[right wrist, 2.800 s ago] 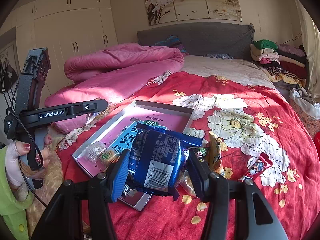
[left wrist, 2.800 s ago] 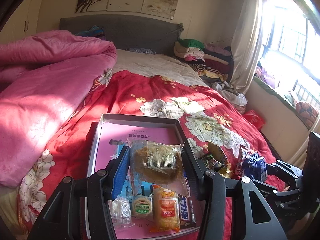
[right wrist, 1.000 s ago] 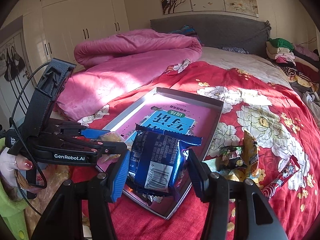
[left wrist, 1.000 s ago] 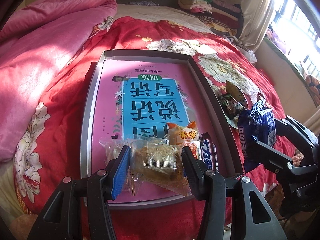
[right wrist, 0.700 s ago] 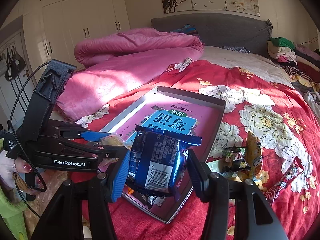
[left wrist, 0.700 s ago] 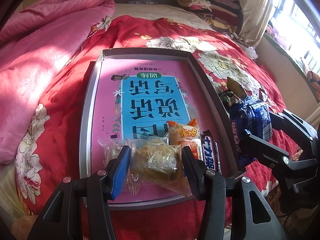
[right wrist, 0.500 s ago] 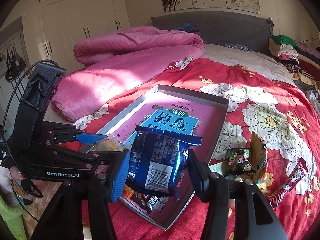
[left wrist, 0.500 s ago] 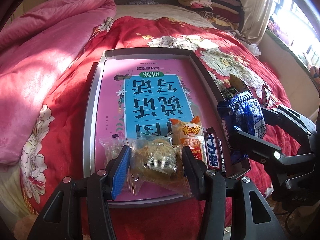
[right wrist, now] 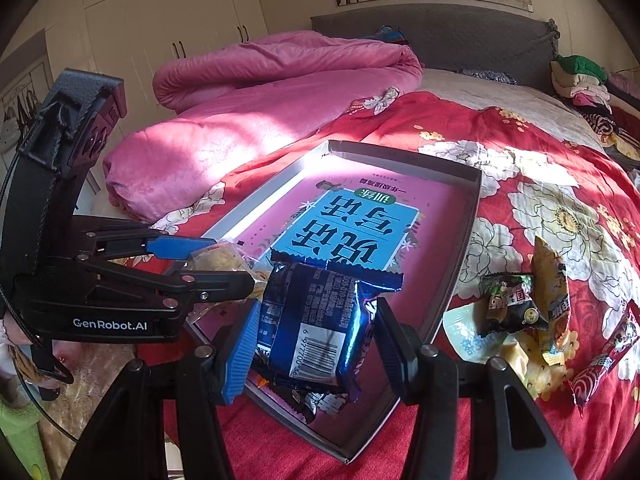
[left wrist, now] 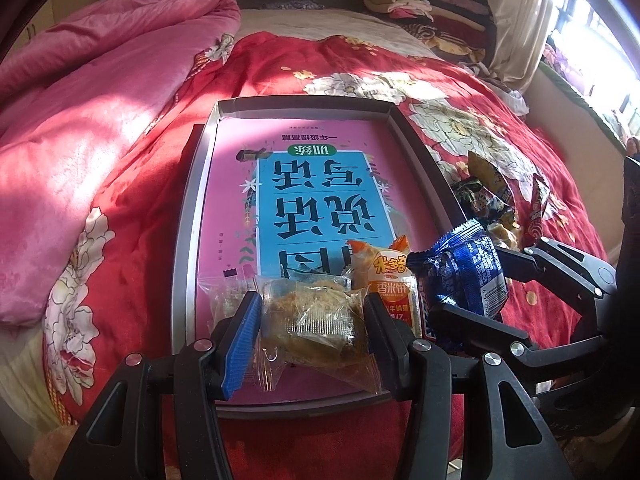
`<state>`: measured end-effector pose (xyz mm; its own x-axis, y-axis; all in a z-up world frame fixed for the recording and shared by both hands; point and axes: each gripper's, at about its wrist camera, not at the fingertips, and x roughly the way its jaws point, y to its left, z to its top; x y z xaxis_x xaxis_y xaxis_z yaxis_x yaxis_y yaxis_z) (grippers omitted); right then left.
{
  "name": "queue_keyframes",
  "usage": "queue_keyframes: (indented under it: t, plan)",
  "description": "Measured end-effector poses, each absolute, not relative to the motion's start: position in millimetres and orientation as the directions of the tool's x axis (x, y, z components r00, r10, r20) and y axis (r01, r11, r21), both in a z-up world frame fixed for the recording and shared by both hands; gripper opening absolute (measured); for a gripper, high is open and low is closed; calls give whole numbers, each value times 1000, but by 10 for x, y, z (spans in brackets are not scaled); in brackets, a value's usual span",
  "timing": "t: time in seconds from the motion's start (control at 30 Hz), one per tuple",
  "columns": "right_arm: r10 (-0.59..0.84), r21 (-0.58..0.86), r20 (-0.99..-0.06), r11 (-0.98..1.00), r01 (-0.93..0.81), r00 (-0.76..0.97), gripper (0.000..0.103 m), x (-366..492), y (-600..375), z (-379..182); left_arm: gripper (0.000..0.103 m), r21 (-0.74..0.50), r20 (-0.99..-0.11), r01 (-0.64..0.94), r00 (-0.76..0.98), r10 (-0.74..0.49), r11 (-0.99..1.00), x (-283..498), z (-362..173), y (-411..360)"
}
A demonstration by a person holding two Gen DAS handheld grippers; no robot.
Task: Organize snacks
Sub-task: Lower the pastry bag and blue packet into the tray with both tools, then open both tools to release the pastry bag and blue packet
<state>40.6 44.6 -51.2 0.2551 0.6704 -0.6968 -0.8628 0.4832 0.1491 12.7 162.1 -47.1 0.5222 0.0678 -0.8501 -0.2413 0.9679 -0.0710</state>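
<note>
A shallow grey tray (left wrist: 188,216) (right wrist: 460,276) lies on the red flowered bedspread, its floor a pink and blue printed sheet. My left gripper (left wrist: 312,320) is shut on a clear-wrapped brown pastry (left wrist: 316,320) low over the tray's near end, beside an orange snack pack (left wrist: 390,280) and a clear packet (left wrist: 224,298). My right gripper (right wrist: 316,332) is shut on a dark blue snack bag (right wrist: 316,324) (left wrist: 466,276) held over the tray's near right corner. In the right wrist view the left gripper (right wrist: 224,266) comes in from the left with the pastry (right wrist: 218,258).
Several loose snack packs (right wrist: 516,308) (left wrist: 486,196) lie on the bedspread right of the tray, with a red wrapper (right wrist: 604,364) beyond them. A heaped pink quilt (left wrist: 80,120) fills the left side. Folded clothes (left wrist: 400,0) sit by the headboard. A person's hand (right wrist: 10,332) holds the left gripper.
The right gripper has carried the blue bag leftward and down, from beside the tray to over its near right corner. The left gripper has stayed put with the pastry.
</note>
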Motion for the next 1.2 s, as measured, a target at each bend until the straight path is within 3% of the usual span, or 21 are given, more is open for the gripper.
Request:
queue_keyframes:
  t: [1.2]
  plan:
    - [645,70,-707,474,-878,291,58,373,509,-650,55,-85,-824,-281,559,91,956,167,-507,1658]
